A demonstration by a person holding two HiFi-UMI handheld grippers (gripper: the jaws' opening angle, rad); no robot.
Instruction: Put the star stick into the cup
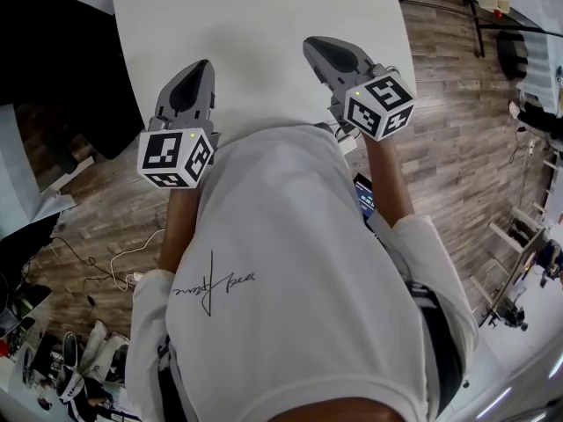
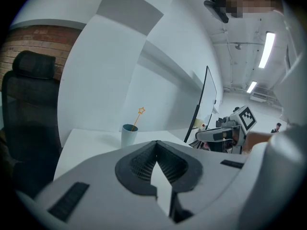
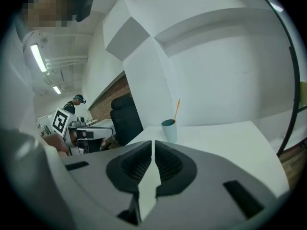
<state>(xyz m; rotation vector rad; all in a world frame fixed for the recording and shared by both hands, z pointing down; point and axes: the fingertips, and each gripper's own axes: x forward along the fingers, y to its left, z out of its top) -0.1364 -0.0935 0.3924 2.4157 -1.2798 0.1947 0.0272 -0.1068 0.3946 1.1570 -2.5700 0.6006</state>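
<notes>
Place: an open-plan office or lab workroom.
Furniture: a plain white worktop at the upper middle of the head view; a black high-backed office chair at the left of the left gripper view.
Floor: wood-look planks, with loose cables at lower left.
Walls: white panels, with a strip of brick at upper left.
Ceiling: bare, with long strip lights.
People: another person stands far off, at the left of the right gripper view.

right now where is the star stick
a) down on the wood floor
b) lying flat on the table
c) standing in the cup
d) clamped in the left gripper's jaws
C: the star stick leans out of the cup at the far end of the table, while the left gripper and right gripper have their jaws together on nothing.
</notes>
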